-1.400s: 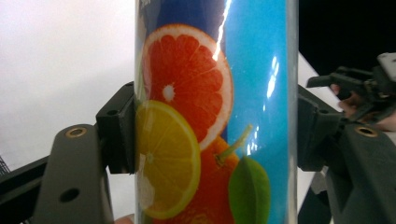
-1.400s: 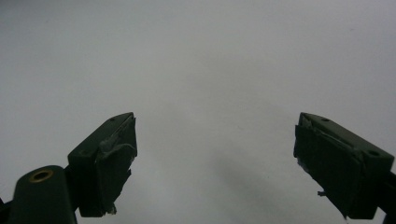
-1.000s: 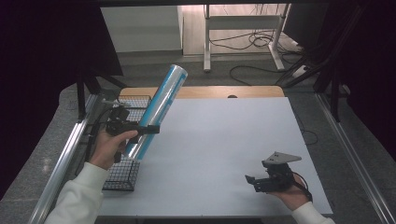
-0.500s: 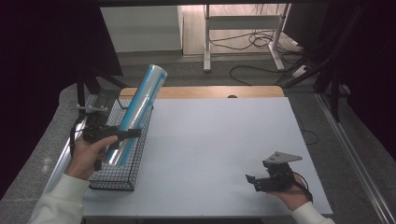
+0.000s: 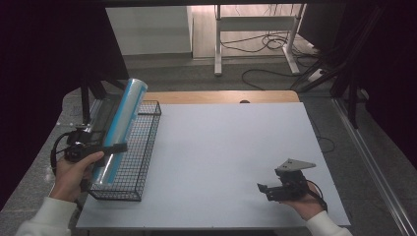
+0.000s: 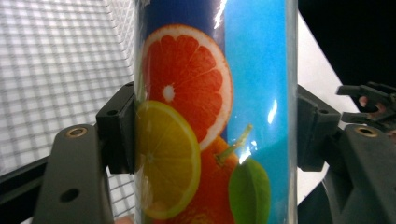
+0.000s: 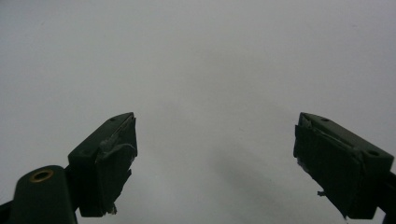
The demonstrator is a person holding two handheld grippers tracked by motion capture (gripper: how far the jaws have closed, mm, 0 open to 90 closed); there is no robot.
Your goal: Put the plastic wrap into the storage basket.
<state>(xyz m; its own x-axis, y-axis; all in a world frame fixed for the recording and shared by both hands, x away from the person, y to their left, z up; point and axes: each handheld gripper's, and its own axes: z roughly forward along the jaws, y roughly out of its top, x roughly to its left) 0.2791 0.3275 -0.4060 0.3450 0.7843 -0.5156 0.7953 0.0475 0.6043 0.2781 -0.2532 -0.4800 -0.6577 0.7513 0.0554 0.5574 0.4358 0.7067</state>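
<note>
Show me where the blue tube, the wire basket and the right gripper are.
blue tube (image 5: 124,115): high view, upper shaft.
wire basket (image 5: 147,142): high view, right mesh wall.
right gripper (image 5: 262,189): high view, between its jaw tips.

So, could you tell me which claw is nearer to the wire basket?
The left. The left claw holds the blue tube right over the wire basket; the right claw rests far across the table, open.
</note>
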